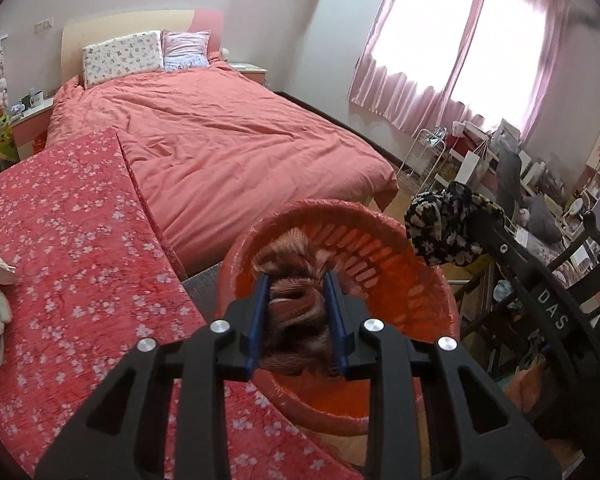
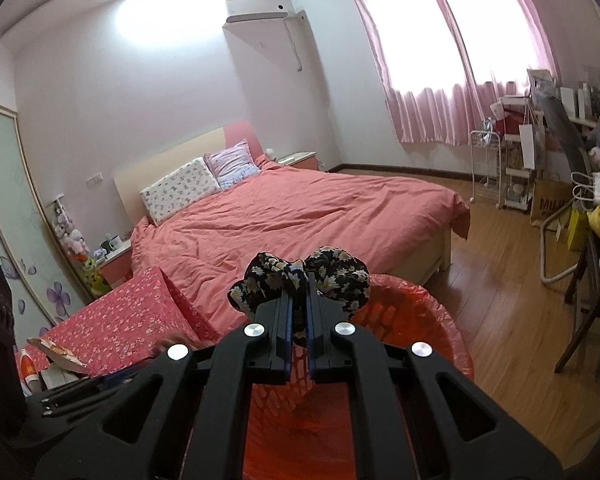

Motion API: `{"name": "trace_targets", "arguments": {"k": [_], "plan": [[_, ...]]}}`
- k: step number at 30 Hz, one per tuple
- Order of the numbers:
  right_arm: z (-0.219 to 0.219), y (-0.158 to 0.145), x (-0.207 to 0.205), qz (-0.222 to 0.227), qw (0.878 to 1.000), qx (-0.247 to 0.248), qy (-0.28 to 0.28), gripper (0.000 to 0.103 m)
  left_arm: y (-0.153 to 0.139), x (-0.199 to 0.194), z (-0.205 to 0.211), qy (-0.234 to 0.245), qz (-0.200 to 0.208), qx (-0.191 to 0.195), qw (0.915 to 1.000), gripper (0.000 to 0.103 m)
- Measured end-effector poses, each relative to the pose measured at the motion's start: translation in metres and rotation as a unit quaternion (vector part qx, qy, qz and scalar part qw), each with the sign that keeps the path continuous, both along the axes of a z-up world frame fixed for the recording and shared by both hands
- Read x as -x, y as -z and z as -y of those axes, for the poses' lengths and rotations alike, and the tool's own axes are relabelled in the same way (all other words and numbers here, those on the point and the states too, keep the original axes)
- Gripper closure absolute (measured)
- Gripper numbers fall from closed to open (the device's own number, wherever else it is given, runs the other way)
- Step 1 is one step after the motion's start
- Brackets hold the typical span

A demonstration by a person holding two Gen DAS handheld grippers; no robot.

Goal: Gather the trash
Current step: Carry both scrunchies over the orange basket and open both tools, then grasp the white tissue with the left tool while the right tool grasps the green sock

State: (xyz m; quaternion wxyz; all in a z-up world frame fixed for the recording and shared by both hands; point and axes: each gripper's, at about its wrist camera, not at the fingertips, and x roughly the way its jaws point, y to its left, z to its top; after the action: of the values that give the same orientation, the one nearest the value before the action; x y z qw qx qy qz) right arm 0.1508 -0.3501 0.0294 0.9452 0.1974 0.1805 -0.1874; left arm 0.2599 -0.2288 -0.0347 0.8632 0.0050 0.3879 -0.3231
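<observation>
Both pairs of fingers (image 1: 260, 312) are clamped: our left gripper (image 1: 296, 316) holds a pinkish cloth wad (image 1: 296, 300), our right gripper (image 2: 298, 320) a floral fabric bundle (image 2: 332, 268), above the orange bin (image 1: 404, 276). We should centre each over the opening, then let go.

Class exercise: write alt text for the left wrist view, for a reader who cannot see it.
The left gripper holds a pinkish-brown cloth bundle over an orange basket; the right gripper holds a black floral cloth nearby, beside a pink bed.
</observation>
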Motion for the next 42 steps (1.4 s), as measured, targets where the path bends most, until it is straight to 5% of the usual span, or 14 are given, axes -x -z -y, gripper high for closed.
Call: {"name": "trace_targets", "arguments": {"k": [2, 3, 4, 7, 15, 28, 36, 42], "plan": [[0.004, 0.002, 0.000, -0.003, 1.000, -0.003, -0.001, 0.082, 0.005, -0.004, 0.004, -0.002, -0.001, -0.007, 1.0000, 0.054], [0.005, 0.003, 0.001, -0.004, 1.000, -0.004, 0.001, 0.062, 0.007, -0.004, 0.003, -0.005, 0.000, -0.009, 0.9999, 0.052], [0.006, 0.004, 0.002, -0.003, 1.000, -0.005, 0.004, 0.054, 0.009, -0.006, 0.003, -0.007, -0.001, -0.012, 0.9999, 0.052], [0.008, 0.005, 0.007, -0.006, 1.000, -0.003, 0.016, 0.045, 0.015, -0.010, -0.007, -0.018, -0.004, -0.022, 0.9996, 0.050], [-0.004, 0.000, 0.009, -0.029, 0.999, 0.033, 0.031, 0.039, 0.014, -0.004, -0.051, -0.068, 0.019, -0.054, 0.9961, 0.034], [-0.061, -0.020, 0.001, -0.040, 0.996, 0.065, -0.041, 0.039, -0.007, 0.029, -0.156, -0.164, 0.054, -0.084, 0.9813, 0.014], [-0.116, -0.021, -0.010, -0.055, 0.989, 0.069, -0.116, 0.039, -0.017, 0.045, -0.250, -0.242, 0.061, -0.086, 0.9646, 0.013], [-0.169, -0.012, -0.029, -0.080, 0.978, 0.072, -0.179, 0.039, -0.019, 0.052, -0.330, -0.319, 0.056, -0.093, 0.9415, 0.013]]}}
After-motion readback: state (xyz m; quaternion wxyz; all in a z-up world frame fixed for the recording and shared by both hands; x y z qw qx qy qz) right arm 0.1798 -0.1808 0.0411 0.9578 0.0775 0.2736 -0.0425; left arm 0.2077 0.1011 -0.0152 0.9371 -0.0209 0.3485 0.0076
